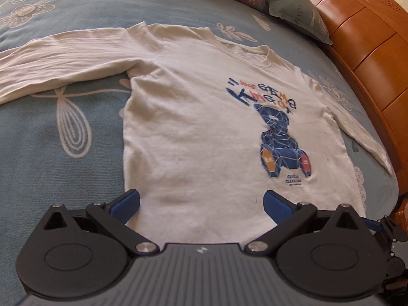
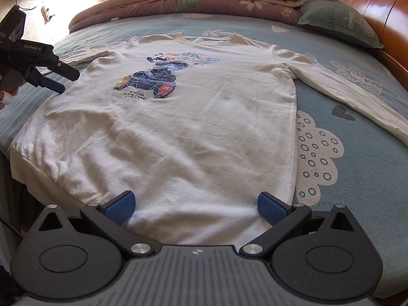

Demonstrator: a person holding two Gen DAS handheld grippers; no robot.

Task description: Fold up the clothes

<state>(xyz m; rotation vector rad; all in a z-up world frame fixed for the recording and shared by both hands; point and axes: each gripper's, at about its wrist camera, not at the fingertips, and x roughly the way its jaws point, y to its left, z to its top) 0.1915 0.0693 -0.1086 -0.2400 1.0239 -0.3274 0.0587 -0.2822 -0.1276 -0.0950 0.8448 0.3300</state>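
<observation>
Left wrist view: the left claw has its two blue pads spread wide apart, with nothing between them. It hangs over the lower part of a white long-sleeved shirt, which lies flat and face up on the bed just ahead of the claw. A blue bear print with lettering above it sits ahead and to the right of the claw. One sleeve stretches far out to the left across the blue flowered bedsheet; the other sleeve runs down the right side toward the wooden bed frame. Beyond the collar, far ahead and to the right, a grey-green pillow leans by the frame. At the right edge, a dark part of the other tool shows, too cropped to read.

Right wrist view: the right claw is likewise wide apart and empty, poised over the hem of the shirt, whose body spreads ahead of it. The bear print lies ahead and slightly left. A sleeve extends to the right over the sheet. Far ahead, a folded quilt and the pillow lie along the top of the bed. To the far left, the left claw hovers at the shirt's edge, a person's hand gripping its handle; whether it touches the cloth cannot be told.
</observation>
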